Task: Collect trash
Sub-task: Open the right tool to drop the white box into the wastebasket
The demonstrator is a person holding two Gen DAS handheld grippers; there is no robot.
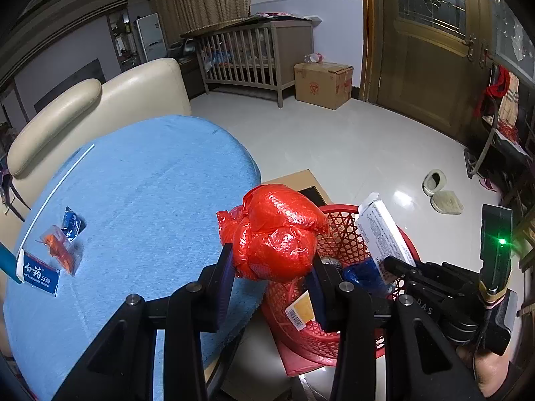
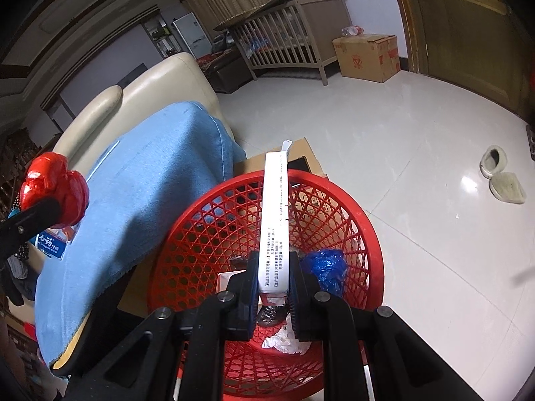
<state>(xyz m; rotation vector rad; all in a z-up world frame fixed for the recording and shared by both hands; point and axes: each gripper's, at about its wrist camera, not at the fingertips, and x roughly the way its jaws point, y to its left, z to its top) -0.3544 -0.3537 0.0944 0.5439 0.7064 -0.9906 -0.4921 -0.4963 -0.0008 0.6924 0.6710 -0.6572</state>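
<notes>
Above the red mesh basket (image 2: 334, 207), the right gripper (image 2: 272, 287) clamps a long white carton (image 2: 275, 220) by its near end, long axis pointing away over the opening, nearer to dropping than the left gripper (image 1: 271, 267), which pinches a balled red plastic bag (image 1: 274, 230) at the blue table's (image 1: 133, 183) edge beside the rim. Wrappers (image 1: 63, 240) and a toothpaste box (image 1: 38, 272) lie on the table, while the fingers hide much of the basket's floor.

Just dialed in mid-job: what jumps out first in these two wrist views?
The red mesh basket on the floor beside the blue-covered table. The right gripper holds a white box above it; the left gripper grips a crumpled red plastic bag at the table's edge.
</notes>
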